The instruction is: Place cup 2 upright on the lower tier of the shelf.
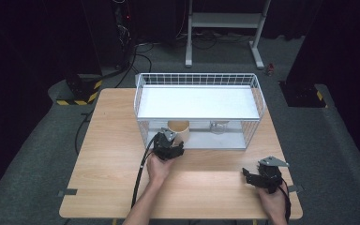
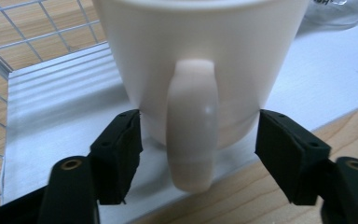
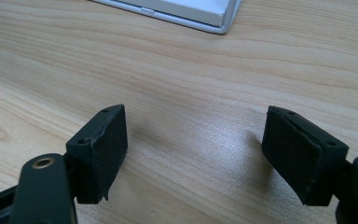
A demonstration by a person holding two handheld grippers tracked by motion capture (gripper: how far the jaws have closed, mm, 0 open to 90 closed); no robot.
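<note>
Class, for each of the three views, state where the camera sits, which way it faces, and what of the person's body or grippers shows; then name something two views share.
High view: above the person's side, looking forward and down on the table; both forearms, left gripper, right gripper.
Left gripper view: on the left gripper, facing the mug on the rack's lower shelf; own jaws open beside the mug.
Right gripper view: on the right gripper, facing bare tabletop; open jaws.
Shared: high and left gripper views both show the mug.

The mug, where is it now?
In the high view the mug stands on the rack's lower shelf, left part, just beyond the open left gripper; a glass stands to its right.
</note>
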